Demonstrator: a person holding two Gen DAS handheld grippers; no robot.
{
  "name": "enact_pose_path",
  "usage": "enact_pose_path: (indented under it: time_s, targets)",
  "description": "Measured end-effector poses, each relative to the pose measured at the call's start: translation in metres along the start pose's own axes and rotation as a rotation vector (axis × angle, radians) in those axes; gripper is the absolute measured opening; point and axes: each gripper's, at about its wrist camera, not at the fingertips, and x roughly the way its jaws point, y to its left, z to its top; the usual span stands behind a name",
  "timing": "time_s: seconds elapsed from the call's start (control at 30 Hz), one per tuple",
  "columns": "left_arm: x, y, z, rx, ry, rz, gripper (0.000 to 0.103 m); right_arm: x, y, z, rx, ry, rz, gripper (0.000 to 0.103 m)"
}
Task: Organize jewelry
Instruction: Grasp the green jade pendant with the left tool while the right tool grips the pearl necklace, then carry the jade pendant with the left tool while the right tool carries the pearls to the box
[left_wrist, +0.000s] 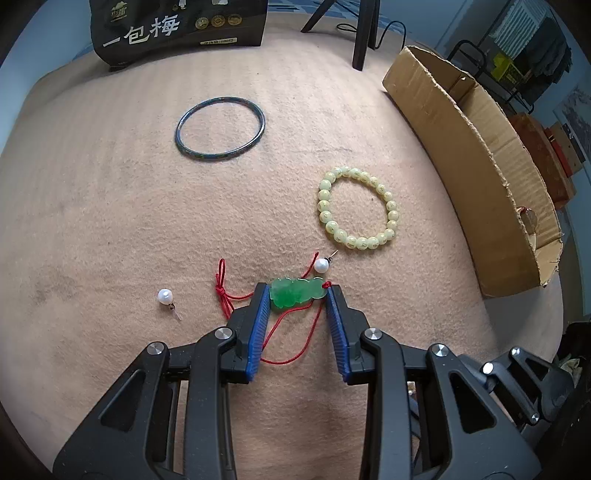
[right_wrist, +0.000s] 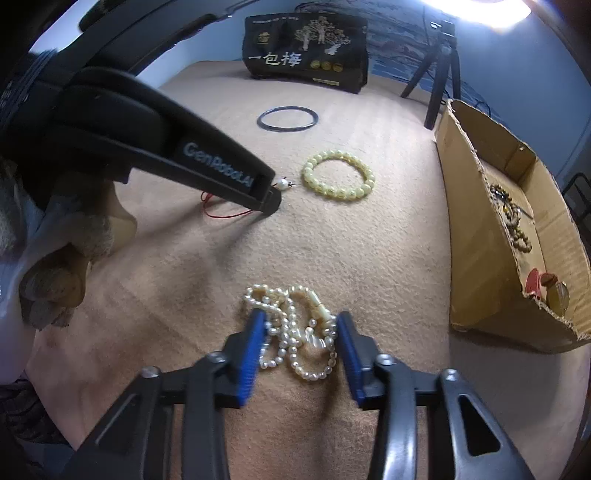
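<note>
My left gripper (left_wrist: 296, 295) is open with its blue pads on either side of a green jade pendant (left_wrist: 297, 292) on a red cord (left_wrist: 284, 332), which lies on the tan cloth. My right gripper (right_wrist: 300, 321) is open around a heap of pearl necklace (right_wrist: 295, 328). A pale green bead bracelet (left_wrist: 357, 207) lies to the right in the left wrist view and shows in the right wrist view (right_wrist: 338, 180). A dark bangle (left_wrist: 220, 128) lies farther back. Two pearl earrings (left_wrist: 165, 296) (left_wrist: 321, 265) lie beside the pendant.
An open cardboard box (right_wrist: 476, 221) at the right holds brown bead bracelets (right_wrist: 517, 229) and a red item (right_wrist: 533, 282). A black printed bag (right_wrist: 306, 51) stands at the back. Tripod legs (right_wrist: 436, 85) stand beside the box. The left gripper's body (right_wrist: 166, 147) crosses the right wrist view.
</note>
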Motion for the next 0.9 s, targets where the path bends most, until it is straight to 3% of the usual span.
enact_pose_path:
  time_s: [0.13, 0.3, 0.9]
  targets:
    - [0.000, 0.000, 0.000, 0.001, -0.001, 0.000, 0.031, -0.001, 0.002, 0.000, -0.014, 0.000, 0.015, 0.016]
    - [-0.004, 0.003, -0.001, -0.014, 0.000, -0.008, 0.031, -0.003, 0.002, 0.000, -0.019, 0.000, 0.036, 0.010]
    - [-0.048, 0.012, -0.001, -0.055, -0.084, -0.020, 0.031, -0.023, -0.014, 0.006, 0.035, -0.043, 0.070, 0.007]
